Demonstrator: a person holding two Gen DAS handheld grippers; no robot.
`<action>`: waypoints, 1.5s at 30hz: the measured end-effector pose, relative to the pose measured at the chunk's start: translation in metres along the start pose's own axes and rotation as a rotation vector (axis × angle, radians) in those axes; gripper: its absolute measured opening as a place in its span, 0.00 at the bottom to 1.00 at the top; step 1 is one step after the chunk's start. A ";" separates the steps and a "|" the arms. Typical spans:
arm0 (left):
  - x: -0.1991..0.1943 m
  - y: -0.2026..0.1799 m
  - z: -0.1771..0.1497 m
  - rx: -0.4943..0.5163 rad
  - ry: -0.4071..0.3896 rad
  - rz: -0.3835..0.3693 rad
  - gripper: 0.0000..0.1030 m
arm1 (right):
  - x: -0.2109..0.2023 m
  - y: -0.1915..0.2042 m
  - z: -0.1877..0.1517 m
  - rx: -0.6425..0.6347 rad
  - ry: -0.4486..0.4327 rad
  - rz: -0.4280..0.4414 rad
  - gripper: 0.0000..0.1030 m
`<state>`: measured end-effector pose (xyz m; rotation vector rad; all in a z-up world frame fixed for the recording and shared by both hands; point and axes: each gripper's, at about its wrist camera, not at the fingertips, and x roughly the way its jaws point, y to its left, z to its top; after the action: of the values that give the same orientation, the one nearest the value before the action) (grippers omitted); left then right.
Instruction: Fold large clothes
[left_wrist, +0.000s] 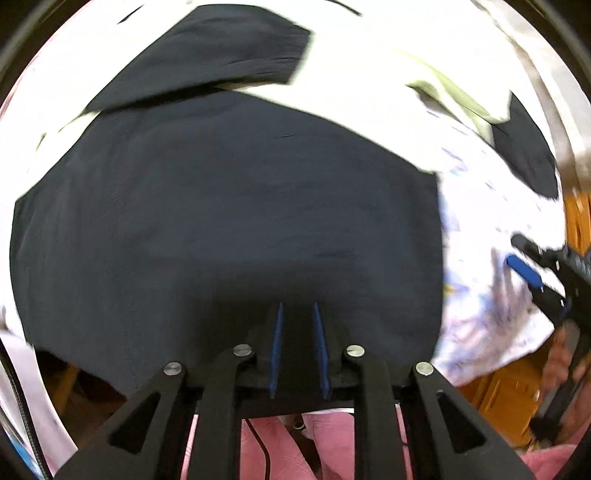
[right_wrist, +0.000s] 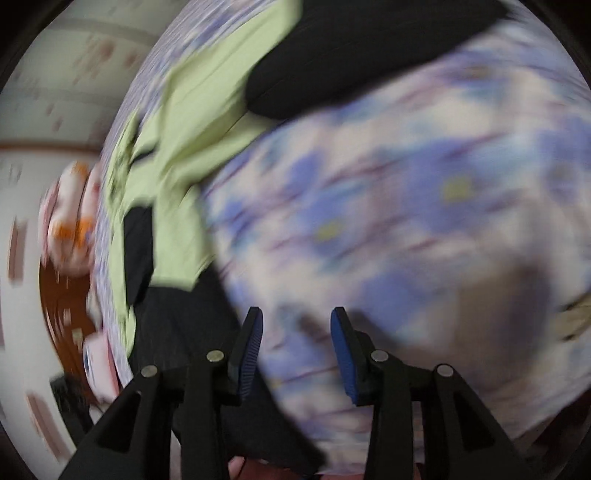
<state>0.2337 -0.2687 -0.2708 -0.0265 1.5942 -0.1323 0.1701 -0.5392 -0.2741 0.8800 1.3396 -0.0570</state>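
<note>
- Lying across most of the left wrist view, one large dark navy garment of soft woven cloth (left_wrist: 229, 221) spreads broad and nearly flat, with faint creases and one sleeve-like flap folded over at its far edge.
- The left gripper (left_wrist: 299, 347) has two ribbed blue pads on black plastic fingers; the pads stand close together with the garment's dark near hem between them, so the claw looks clenched on that hem.
- The garment rests on a floral bedsheet, white with blue and purple blossoms (right_wrist: 424, 206), a thin printed cotton, blurred in the right wrist view.
- One pale green cloth (right_wrist: 192, 110), matte and rumpled, lies on the sheet beyond the garment; a second dark piece of fabric (right_wrist: 351, 55) lies past it, and whether it belongs to the same garment I cannot tell.
- The right gripper (right_wrist: 297, 350) hangs over the sheet, beside the garment's edge; its two blue pads stand well apart with only sheet showing between them, so the claw is released.
- In the left wrist view the right gripper appears at the right edge, one blue pad visible.
- Pink fabric (left_wrist: 332, 439) shows beneath the left gripper.
</note>
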 end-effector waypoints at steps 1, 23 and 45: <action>-0.001 -0.010 0.003 0.021 0.001 0.001 0.17 | -0.010 -0.016 0.007 0.052 -0.036 -0.005 0.38; 0.001 -0.141 0.085 0.338 -0.009 -0.033 0.40 | -0.057 -0.126 0.126 0.470 -0.568 0.132 0.41; -0.026 -0.011 0.092 0.215 -0.053 -0.100 0.53 | -0.124 0.011 0.084 0.327 -0.884 0.265 0.07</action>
<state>0.3254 -0.2833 -0.2458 0.0571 1.5190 -0.3767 0.2096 -0.6347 -0.1655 1.1173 0.3852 -0.4186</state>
